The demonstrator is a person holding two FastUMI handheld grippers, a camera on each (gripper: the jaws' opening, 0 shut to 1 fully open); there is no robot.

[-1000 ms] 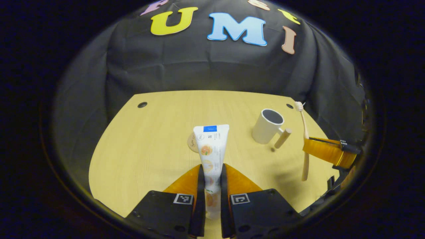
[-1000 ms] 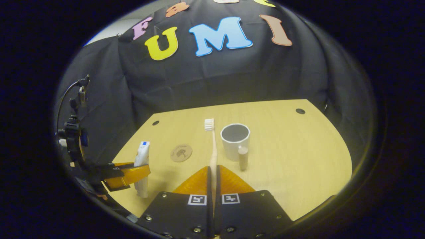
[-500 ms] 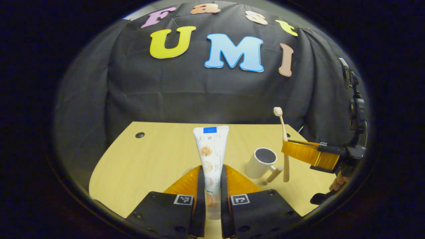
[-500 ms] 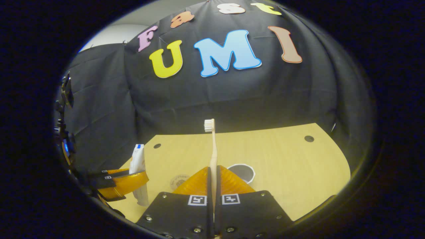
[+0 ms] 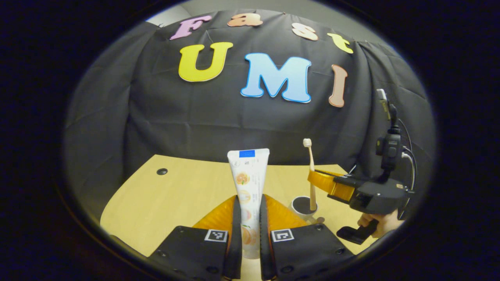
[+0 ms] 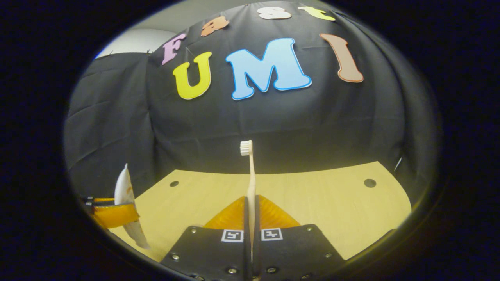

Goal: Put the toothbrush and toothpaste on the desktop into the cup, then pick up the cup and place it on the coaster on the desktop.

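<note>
My left gripper is shut on a white toothpaste tube that stands upright, flat end up. To its right the white cup rests on the wooden desk. Directly above the cup, the right gripper holds a pale toothbrush upright, its lower end reaching down to the cup's mouth. In the right gripper view my right gripper is shut on the toothbrush, bristles up. The toothpaste and left gripper show at the lower left.
A hand grips the right gripper's handle at the desk's right edge. Round holes mark the desk's far corners. Black cloth hangs close behind the desk.
Both grippers have tilted up, away from the desk. The right gripper has carried the toothbrush leftward over the cup. The cup and coaster have slipped below the right gripper view.
</note>
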